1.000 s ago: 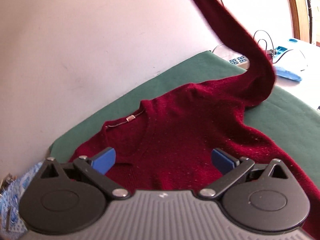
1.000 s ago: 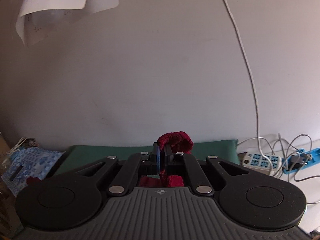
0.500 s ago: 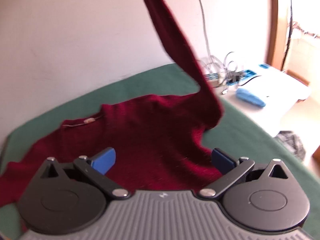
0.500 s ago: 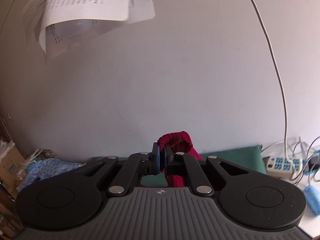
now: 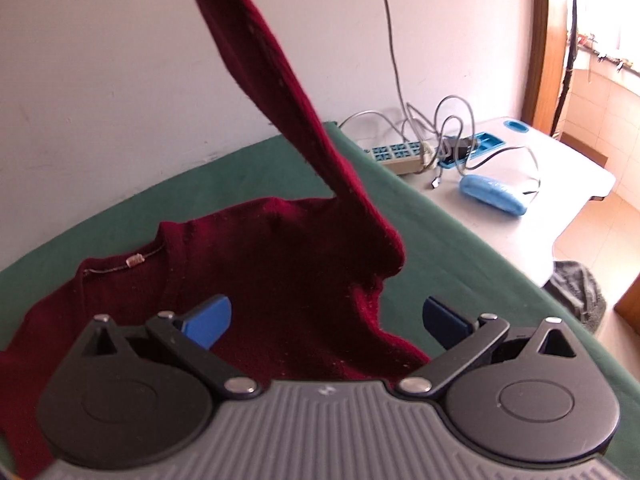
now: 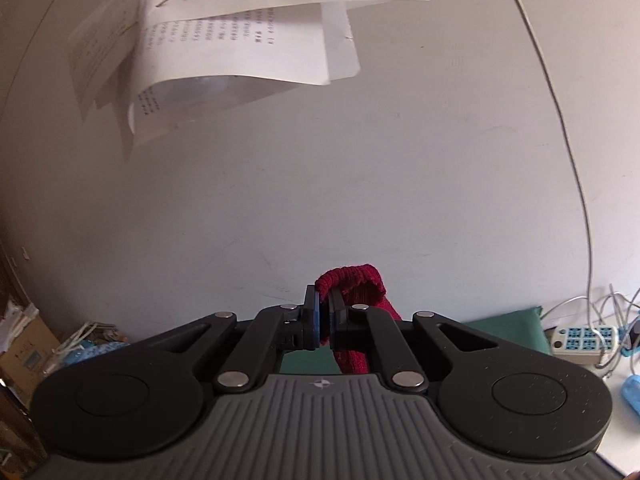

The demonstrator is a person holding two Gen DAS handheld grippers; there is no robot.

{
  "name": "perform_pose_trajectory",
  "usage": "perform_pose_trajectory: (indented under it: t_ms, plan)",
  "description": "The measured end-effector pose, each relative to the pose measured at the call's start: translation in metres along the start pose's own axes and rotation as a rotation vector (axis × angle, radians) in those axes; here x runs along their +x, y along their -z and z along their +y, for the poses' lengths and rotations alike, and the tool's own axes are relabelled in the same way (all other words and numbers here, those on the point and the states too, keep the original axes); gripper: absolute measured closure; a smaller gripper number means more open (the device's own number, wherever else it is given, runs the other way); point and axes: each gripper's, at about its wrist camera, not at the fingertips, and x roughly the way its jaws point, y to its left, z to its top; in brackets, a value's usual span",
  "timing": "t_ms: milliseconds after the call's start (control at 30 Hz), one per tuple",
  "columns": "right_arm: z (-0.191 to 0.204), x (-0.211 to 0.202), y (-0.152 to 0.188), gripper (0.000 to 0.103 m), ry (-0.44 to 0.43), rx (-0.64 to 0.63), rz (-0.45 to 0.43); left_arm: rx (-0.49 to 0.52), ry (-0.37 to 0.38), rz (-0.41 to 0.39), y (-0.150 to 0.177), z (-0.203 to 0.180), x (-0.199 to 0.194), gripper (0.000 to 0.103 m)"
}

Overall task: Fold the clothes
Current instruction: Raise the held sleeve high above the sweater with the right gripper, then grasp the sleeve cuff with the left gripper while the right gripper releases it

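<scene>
A dark red knit sweater (image 5: 272,264) lies on a green cloth (image 5: 460,240), neckline toward the wall. One sleeve (image 5: 276,80) rises steeply out of the top of the left wrist view. My left gripper (image 5: 326,318) hovers open over the sweater's body, blue pads wide apart with nothing between them. My right gripper (image 6: 324,318) is shut on the sleeve cuff (image 6: 352,280), held high in front of the wall; the rest of the sleeve hangs below it out of sight.
A white table (image 5: 560,168) to the right carries a power strip (image 5: 396,154), tangled cables and a blue case (image 5: 492,194). Papers (image 6: 248,36) hang on the wall above. Boxes and clutter (image 6: 24,344) sit low at the left.
The right gripper has lifted the cuff higher, and the sleeve now stands steeper. The left gripper has swung right over the sweater, bringing more of the white table into sight.
</scene>
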Motion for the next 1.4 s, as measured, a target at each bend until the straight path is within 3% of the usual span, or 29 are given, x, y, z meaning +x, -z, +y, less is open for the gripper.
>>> perform_pose_trajectory:
  t_ms: [133,300,367,467,600,667,800,833,867,900,933,967,1000,1100,1300,1400]
  plan:
    - [0.002,0.006,0.000,0.098,-0.051,0.000,0.006,-0.017,0.025,0.007,0.010,0.014,0.006,0.001]
    - [0.002,0.028,0.010,0.098,-0.090,-0.038,0.047,-0.087,0.072,-0.094,0.031,0.063,-0.033,0.001]
    - [0.000,0.041,0.018,0.098,-0.099,-0.047,0.067,-0.143,0.033,-0.132,0.027,0.087,-0.051,0.001]
    - [0.004,0.069,0.035,0.098,-0.089,-0.073,0.120,-0.204,-0.095,-0.189,0.006,0.109,-0.063,0.001]
    - [0.013,0.095,0.050,0.098,-0.068,-0.094,0.180,-0.165,-0.192,-0.230,-0.014,0.104,-0.058,0.001]
    - [0.023,0.098,0.055,0.098,-0.063,-0.121,0.190,-0.146,-0.202,-0.212,-0.018,0.098,-0.047,0.001]
    - [0.036,0.094,0.056,0.098,-0.056,-0.186,0.183,-0.237,-0.165,-0.207,-0.025,0.103,-0.037,0.001]
    - [0.037,0.093,0.056,0.098,-0.053,-0.187,0.187,-0.256,-0.166,-0.211,-0.027,0.105,-0.035,0.004]
    - [0.037,0.093,0.055,0.098,-0.052,-0.187,0.191,-0.274,-0.159,-0.212,-0.029,0.108,-0.032,0.024]
    - [0.034,0.094,0.055,0.098,-0.054,-0.180,0.194,-0.289,-0.133,-0.204,-0.030,0.112,-0.030,0.053]
    - [0.032,0.095,0.054,0.098,-0.056,-0.174,0.196,-0.303,-0.118,-0.186,-0.031,0.114,-0.026,0.063]
    - [0.031,0.094,0.056,0.098,-0.055,-0.171,0.198,-0.317,-0.102,-0.168,-0.031,0.117,-0.023,0.084]
    - [0.029,0.093,0.057,0.098,-0.055,-0.170,0.199,-0.328,-0.091,-0.154,-0.031,0.119,-0.020,0.094]
    - [0.029,0.090,0.061,0.098,-0.059,-0.167,0.199,-0.326,-0.102,-0.173,-0.027,0.123,-0.027,0.101]
    - [0.029,0.084,0.067,0.096,-0.064,-0.163,0.183,-0.294,-0.079,-0.205,-0.034,0.130,-0.054,0.102]
    - [0.028,0.079,0.068,0.076,-0.080,-0.136,0.164,-0.237,-0.124,-0.193,-0.040,0.140,-0.062,0.102]
